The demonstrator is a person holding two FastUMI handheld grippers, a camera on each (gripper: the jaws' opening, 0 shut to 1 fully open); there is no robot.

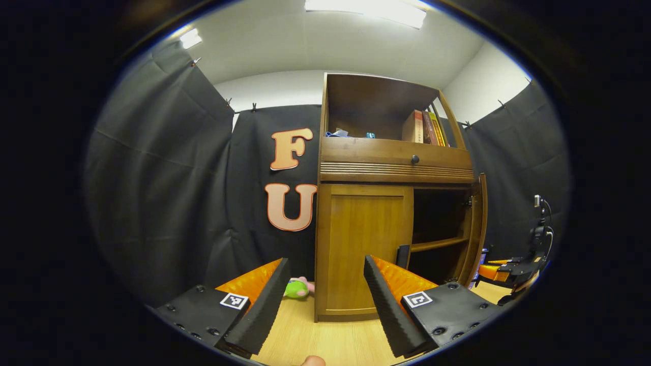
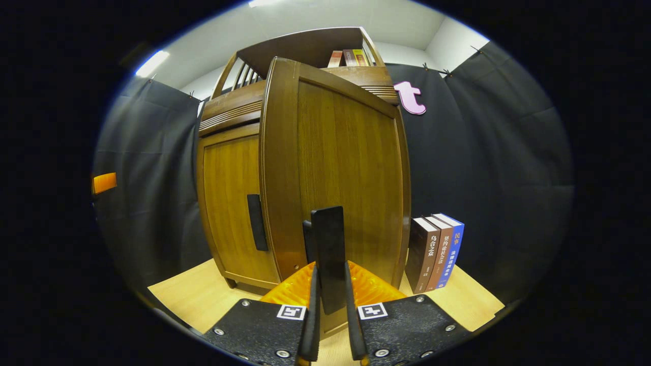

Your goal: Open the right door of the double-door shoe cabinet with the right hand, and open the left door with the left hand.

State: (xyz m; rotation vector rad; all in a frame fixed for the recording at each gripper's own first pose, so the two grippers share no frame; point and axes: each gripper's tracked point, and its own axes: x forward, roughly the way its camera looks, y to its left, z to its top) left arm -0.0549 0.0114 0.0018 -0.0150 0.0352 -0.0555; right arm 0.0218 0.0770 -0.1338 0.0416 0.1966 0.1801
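A staged recording booth, probably within an office room: black cloth point(image 1: 168, 168) clipped up as walls, white ceiling with strip lights point(image 1: 366, 10), and a single wooden cabinet point(image 1: 363, 244) standing on a light wood floor point(image 1: 325, 340).

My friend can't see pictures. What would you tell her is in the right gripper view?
The right tool is shut on the dark handle of the cabinet's right door, which stands swung open. The left door beside it is closed, and three books stand upright on the wooden floor to the right.
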